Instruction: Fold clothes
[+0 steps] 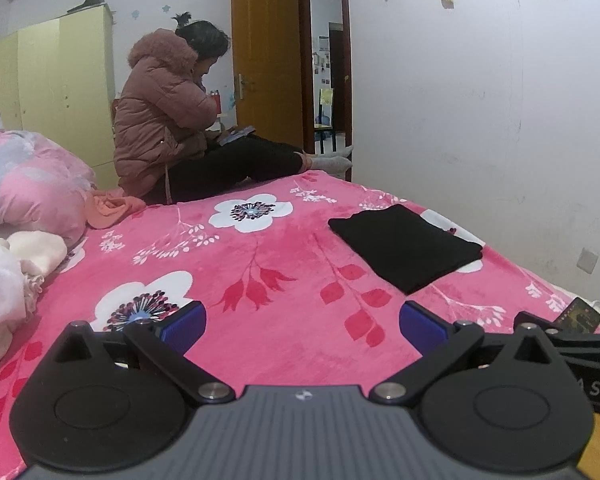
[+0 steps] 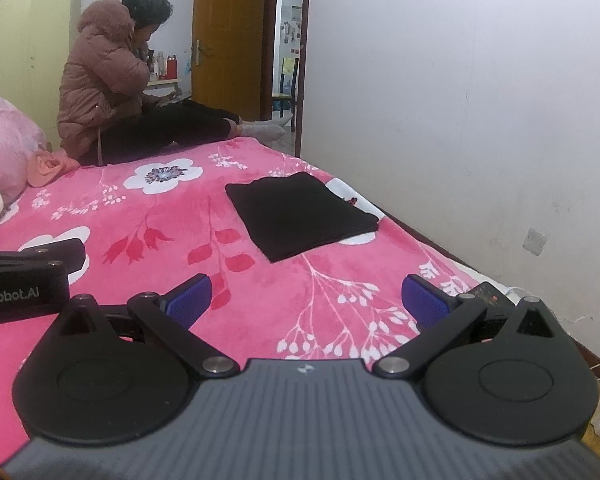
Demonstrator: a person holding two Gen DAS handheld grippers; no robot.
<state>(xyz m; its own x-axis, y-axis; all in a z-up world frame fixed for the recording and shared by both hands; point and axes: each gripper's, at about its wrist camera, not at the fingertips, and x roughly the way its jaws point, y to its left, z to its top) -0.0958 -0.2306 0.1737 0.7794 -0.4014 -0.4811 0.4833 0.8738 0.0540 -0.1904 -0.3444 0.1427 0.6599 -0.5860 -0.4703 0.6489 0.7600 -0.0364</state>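
Black garment [image 1: 406, 250], already folded into a neat rectangle, lies flat on the pink floral bed [image 1: 284, 320] ahead of both jaws, while the left gripper [image 1: 302, 322] and right gripper [image 2: 306, 300] hover spread wide and empty, apparently done with it.

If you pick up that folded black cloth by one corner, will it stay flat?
Probably not. The folded black cloth looks soft and thin, so its layers would likely droop and unfold. It seems light, and the fuzzy pink flowered blanket might grip it slightly if pushed.
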